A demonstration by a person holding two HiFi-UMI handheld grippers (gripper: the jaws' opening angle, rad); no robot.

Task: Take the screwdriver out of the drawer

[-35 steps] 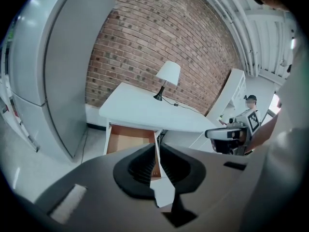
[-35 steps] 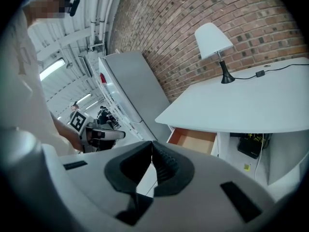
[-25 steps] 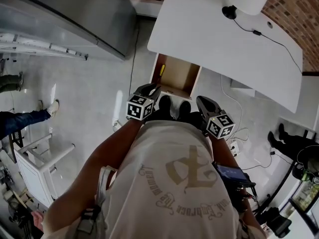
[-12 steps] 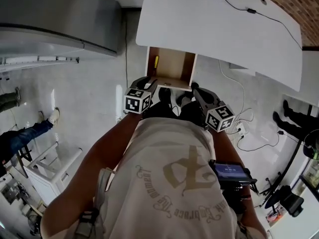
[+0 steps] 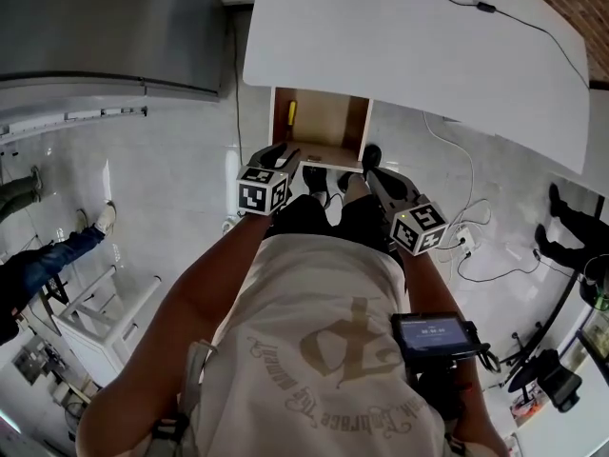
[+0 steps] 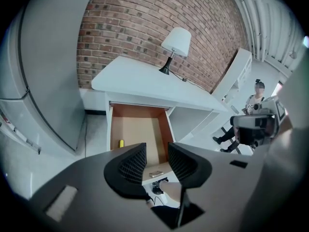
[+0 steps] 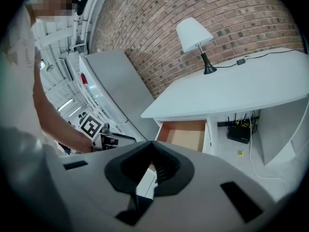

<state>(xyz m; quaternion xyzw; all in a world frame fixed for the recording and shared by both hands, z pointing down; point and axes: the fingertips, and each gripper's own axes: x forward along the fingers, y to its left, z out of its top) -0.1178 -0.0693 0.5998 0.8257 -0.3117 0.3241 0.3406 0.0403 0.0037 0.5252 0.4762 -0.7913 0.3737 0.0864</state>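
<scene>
The wooden drawer [image 5: 324,122] [image 6: 139,129] stands pulled out from under the white desk [image 5: 409,36]. A yellow-handled screwdriver [image 5: 291,112] [image 6: 121,143] lies along its left side. My left gripper [image 5: 276,153] [image 6: 156,151] hovers just in front of the drawer's front edge, open, with nothing between its pads. My right gripper [image 5: 379,177] [image 7: 152,146] hangs in front of the drawer's right corner, its tips together and empty. The left gripper's marker cube [image 7: 91,126] shows in the right gripper view.
A lamp [image 6: 175,42] [image 7: 195,35] with a cable stands on the desk. A large grey cabinet [image 5: 105,27] is to the left. A router [image 7: 239,132] and cables [image 5: 466,246] lie under the desk. My shoes [image 5: 319,179] are below the drawer. Other people [image 5: 38,255] stand around.
Both grippers have sunk a little in front of the open drawer. The head camera has tipped, so desk and drawer sit higher in the view.
</scene>
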